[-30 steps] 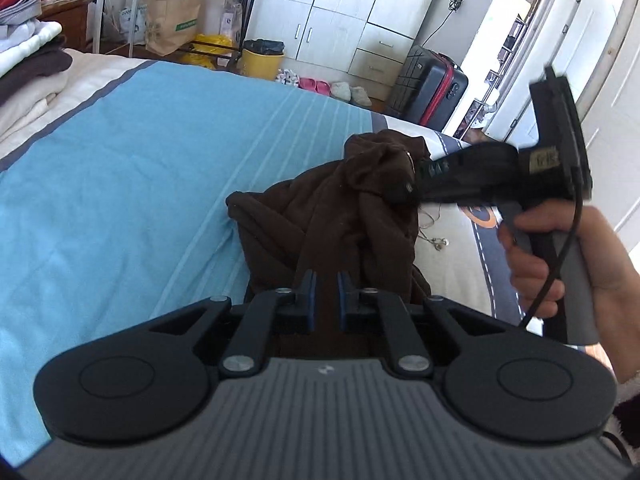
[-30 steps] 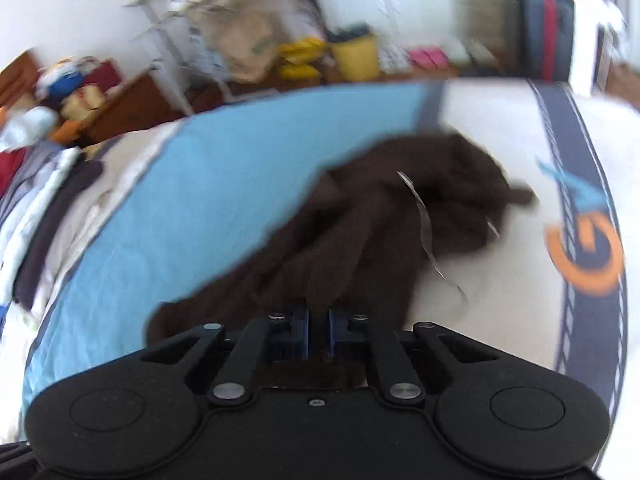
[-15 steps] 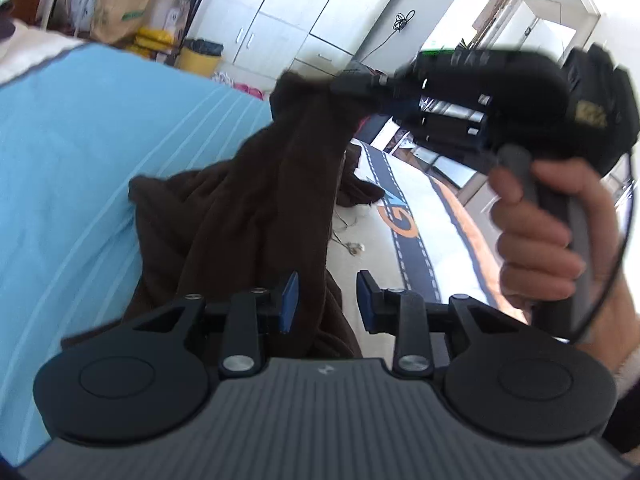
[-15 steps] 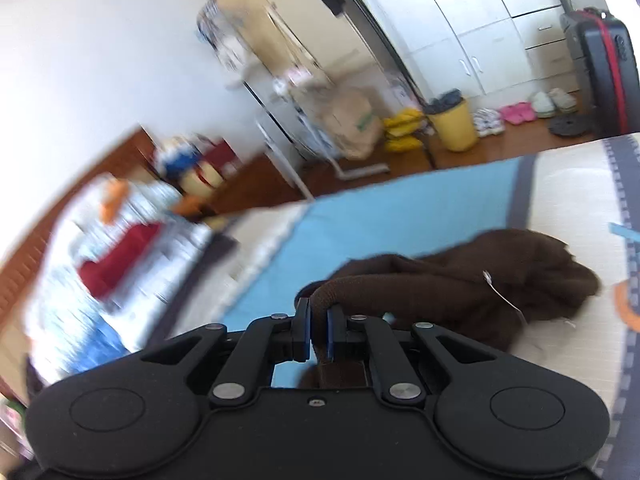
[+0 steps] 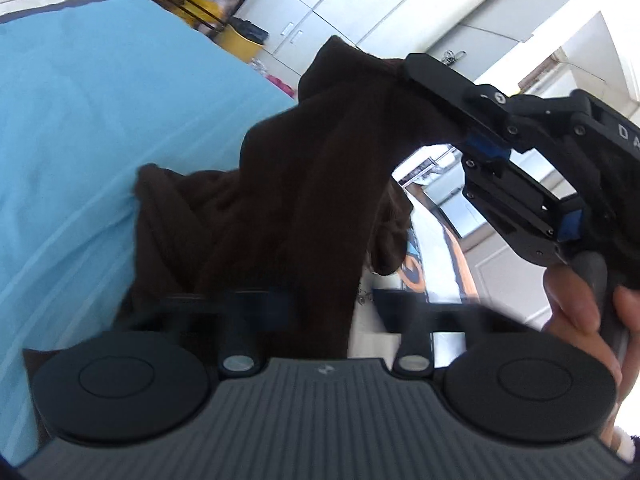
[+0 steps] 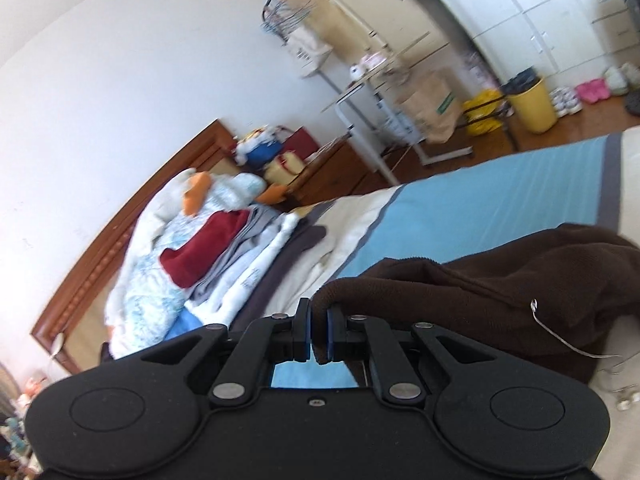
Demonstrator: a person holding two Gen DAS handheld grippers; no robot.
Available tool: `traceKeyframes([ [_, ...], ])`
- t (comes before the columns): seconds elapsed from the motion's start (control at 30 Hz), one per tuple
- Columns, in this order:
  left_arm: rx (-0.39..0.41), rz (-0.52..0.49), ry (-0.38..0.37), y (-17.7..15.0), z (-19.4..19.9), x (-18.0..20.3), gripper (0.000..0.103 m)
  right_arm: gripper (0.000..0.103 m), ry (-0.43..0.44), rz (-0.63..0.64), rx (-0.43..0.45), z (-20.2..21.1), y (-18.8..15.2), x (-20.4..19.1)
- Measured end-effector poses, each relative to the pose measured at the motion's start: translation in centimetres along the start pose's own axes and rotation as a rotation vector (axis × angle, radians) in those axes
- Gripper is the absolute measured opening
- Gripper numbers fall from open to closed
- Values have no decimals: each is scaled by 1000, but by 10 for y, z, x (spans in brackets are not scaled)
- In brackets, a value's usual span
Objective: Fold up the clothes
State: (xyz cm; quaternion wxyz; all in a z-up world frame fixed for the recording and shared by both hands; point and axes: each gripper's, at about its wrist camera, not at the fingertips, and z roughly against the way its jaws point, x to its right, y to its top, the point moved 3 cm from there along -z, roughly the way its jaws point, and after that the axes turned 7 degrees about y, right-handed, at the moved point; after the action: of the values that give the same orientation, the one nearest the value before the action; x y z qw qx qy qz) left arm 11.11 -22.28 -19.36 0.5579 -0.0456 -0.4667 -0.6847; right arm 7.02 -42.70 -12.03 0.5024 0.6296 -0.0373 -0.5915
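Note:
A dark brown garment (image 5: pixel 300 180) lies bunched on the bed, with one edge lifted. My right gripper (image 5: pixel 404 70) holds that edge up at the upper right of the left wrist view. In its own view the right gripper (image 6: pixel 319 336) is shut on a folded rim of the brown garment (image 6: pixel 520 280). My left gripper (image 5: pixel 340 308) sits low under the raised cloth. Its jaws are blurred, stand apart and are closing, with a hanging strip of the garment between them. A person's hand (image 5: pixel 580 308) grips the right handle.
The bed has a light blue sheet (image 5: pixel 80 120) and a cream part with an orange print (image 5: pixel 416 272). A pile of clothes (image 6: pixel 208 248) lies by the wooden headboard (image 6: pixel 80 292). White wardrobes (image 5: pixel 360 12), a yellow bin (image 6: pixel 534 108) and a thin wire (image 6: pixel 560 340) are nearby.
The right gripper has raised the garment's edge off the bed and turned toward the headboard. The left gripper's jaws opened, and it moved in under the hanging cloth while rolling.

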Motion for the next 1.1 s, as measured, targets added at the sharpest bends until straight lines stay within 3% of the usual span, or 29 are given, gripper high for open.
traceKeyframes([
  [0.07,82,-60,79,4,12,-1,4,10,-4,2,3,2,0,1],
  [0.2,280,-263,316,21,47,4,4,15,-80,-35,36,14,8,12],
  [0.3,339,-264,381,35,70,-4,4,16,-130,-114,66,24,12,29],
  [0.5,303,-256,487,32,93,-40,4,25,-284,-204,83,35,13,53],
  [0.63,237,-300,521,11,87,-63,4,25,-297,-257,79,33,8,59],
  [0.7,251,-355,552,2,87,-64,4,27,-306,-262,70,30,6,59],
  [0.83,318,-393,569,9,99,-56,4,44,-346,-271,60,31,4,63],
  [0.93,406,-412,610,24,112,-53,4,44,-361,-281,54,33,3,65],
  [1.1,431,-598,690,63,108,-64,4,44,-348,-312,72,38,1,66],
])
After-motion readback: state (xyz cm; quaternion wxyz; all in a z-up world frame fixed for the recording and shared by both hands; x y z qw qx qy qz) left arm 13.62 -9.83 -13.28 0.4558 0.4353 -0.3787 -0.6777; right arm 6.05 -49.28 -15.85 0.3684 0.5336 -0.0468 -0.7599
